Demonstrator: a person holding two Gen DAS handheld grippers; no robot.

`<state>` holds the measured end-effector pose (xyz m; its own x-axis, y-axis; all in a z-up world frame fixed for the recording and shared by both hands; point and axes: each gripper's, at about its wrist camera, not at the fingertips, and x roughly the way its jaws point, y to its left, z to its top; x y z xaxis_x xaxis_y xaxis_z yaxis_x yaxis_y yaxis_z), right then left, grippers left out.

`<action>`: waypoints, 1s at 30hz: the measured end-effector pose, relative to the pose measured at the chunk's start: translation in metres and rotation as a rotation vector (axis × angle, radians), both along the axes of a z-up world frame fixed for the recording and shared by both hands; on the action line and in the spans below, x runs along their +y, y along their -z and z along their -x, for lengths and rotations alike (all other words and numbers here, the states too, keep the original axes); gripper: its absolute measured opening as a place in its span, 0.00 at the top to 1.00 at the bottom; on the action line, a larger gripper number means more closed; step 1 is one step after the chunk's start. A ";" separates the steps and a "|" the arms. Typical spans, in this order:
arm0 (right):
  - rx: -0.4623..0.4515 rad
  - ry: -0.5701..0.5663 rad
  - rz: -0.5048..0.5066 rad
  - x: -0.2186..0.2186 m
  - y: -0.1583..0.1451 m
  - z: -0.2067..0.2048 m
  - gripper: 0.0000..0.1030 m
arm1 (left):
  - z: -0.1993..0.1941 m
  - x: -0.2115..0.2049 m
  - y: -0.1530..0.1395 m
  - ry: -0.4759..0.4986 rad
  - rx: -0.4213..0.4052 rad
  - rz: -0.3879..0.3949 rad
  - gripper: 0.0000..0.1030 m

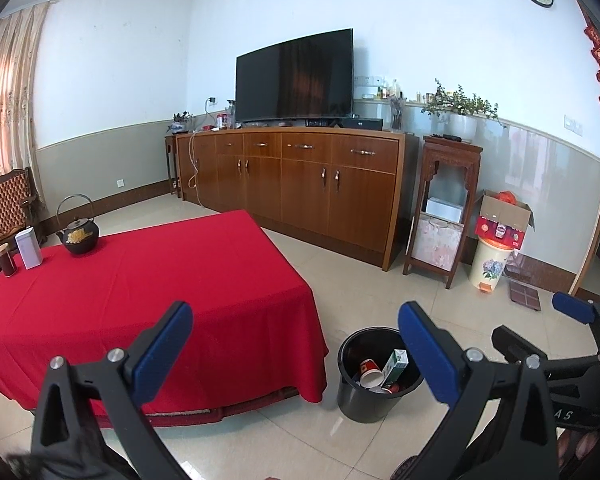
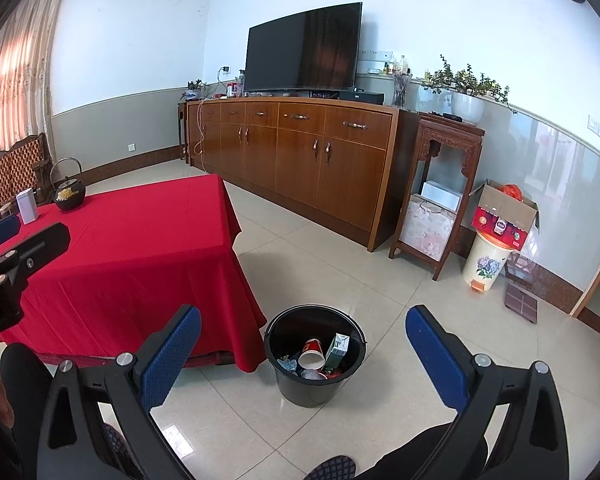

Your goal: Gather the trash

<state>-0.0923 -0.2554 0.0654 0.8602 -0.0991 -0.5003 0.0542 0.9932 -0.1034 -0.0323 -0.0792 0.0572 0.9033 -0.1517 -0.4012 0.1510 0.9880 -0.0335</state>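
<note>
Both claws hang wide apart and hold nothing: the left claw [image 1: 296, 344] hovers over the near edge of the red worktop [image 1: 140, 288], and the right claw [image 2: 304, 344] hovers above the floor with the black bin [image 2: 315, 360] framed between its fingers. The bin stands on the tiles just beside the worktop's corner. Inside it lie a paper cup [image 2: 312, 354], a green carton [image 2: 337, 350] and some crumpled scraps. No loose litter shows on the cloth or on the floor around the bin, so the collecting looks done or nearly so.

The main risk is a false pick. All that stands on the worktop is at its far end: a kettle [image 1: 78, 236], a white tin [image 1: 29, 248] and a dark jar [image 1: 6, 260]. None of them looks like rubbish, yet a claw hunting for one more item could take one by mistake. Reaching that far also drags an arm across the cloth, which could slip and pull those things over. A careless swing of the right claw could knock the light bin and spill it.
</note>
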 end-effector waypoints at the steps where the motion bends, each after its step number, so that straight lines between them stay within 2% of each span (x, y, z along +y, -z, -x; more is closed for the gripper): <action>1: 0.000 -0.001 -0.001 0.000 0.000 0.000 0.00 | 0.000 0.000 0.000 0.000 0.001 -0.002 0.00; 30: -0.009 0.015 -0.016 -0.006 -0.002 0.000 0.00 | -0.003 -0.002 0.007 0.013 0.038 -0.016 0.00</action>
